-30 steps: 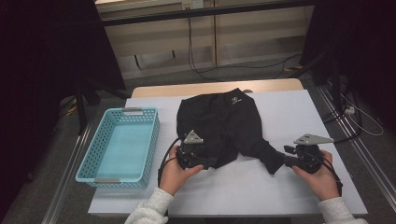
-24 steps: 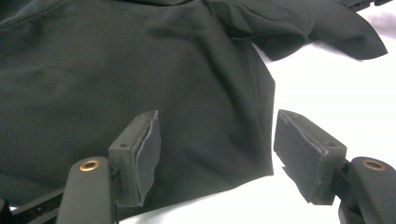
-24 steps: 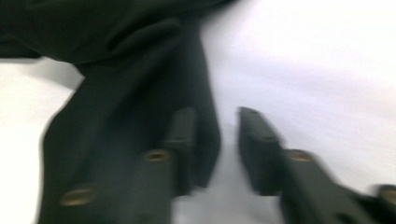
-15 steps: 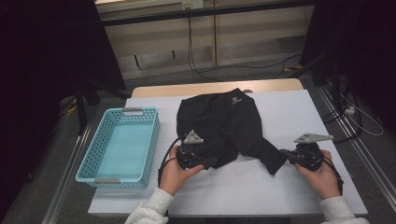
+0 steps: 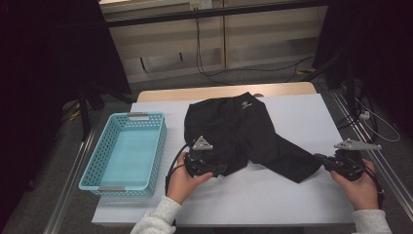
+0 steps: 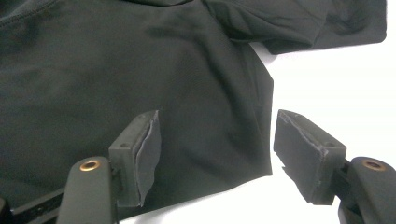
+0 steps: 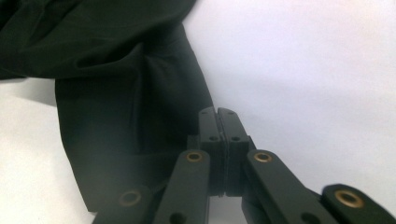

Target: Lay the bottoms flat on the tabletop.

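Jaws of right gripper [image 7: 218, 122] pinch smooth, creased black garment [image 7: 126, 93] sleeve.

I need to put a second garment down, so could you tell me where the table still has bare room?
Free: the white table right of the black shirt, the front strip between the two hands, and inside the light blue basket. Crowded: the middle, under the shirt, and its sleeve end by the right gripper.

The right gripper [image 5: 319, 158] shut its jaws at the edge of the black garment's [image 5: 234, 129] sleeve [image 5: 292, 163] and moved right, toward the table's right edge. The sleeve stretched out rightward with it, lying longer and flatter across the white tabletop [image 5: 272, 195].
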`<state>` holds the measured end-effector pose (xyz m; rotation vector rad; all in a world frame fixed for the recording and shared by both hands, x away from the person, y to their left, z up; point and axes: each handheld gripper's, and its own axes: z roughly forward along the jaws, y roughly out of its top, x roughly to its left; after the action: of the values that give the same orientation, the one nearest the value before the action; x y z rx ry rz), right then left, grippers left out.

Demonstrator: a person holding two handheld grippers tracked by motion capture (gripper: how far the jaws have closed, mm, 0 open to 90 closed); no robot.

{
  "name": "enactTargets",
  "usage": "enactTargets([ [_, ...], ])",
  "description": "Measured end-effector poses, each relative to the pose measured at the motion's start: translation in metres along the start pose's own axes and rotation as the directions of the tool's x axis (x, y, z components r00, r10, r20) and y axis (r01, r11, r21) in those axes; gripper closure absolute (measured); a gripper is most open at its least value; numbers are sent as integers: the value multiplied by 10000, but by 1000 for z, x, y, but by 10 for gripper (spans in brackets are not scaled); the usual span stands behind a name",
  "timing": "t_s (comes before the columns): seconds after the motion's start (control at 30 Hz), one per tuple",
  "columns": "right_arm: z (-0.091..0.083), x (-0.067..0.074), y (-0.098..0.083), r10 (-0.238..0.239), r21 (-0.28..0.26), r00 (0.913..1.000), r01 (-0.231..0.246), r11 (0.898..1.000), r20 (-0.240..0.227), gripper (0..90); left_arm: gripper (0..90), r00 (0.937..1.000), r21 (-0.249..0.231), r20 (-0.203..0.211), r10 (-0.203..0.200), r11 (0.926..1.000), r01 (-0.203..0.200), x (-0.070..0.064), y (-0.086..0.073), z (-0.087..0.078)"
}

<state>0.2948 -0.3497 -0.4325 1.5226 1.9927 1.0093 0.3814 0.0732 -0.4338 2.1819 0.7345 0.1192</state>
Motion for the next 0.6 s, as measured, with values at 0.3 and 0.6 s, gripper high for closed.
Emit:
enactTargets([
  [0.3,-8,4,-12,-93,329,10000,93,9994,7,897,321,10000,-65,32,-33,10000,34,-1,0,-3],
  [0.6,-7,3,-20,-545,1072,9982,515,9929,252,896,321,10000,-113,2,-67,9999,67,0,1,-4],
])
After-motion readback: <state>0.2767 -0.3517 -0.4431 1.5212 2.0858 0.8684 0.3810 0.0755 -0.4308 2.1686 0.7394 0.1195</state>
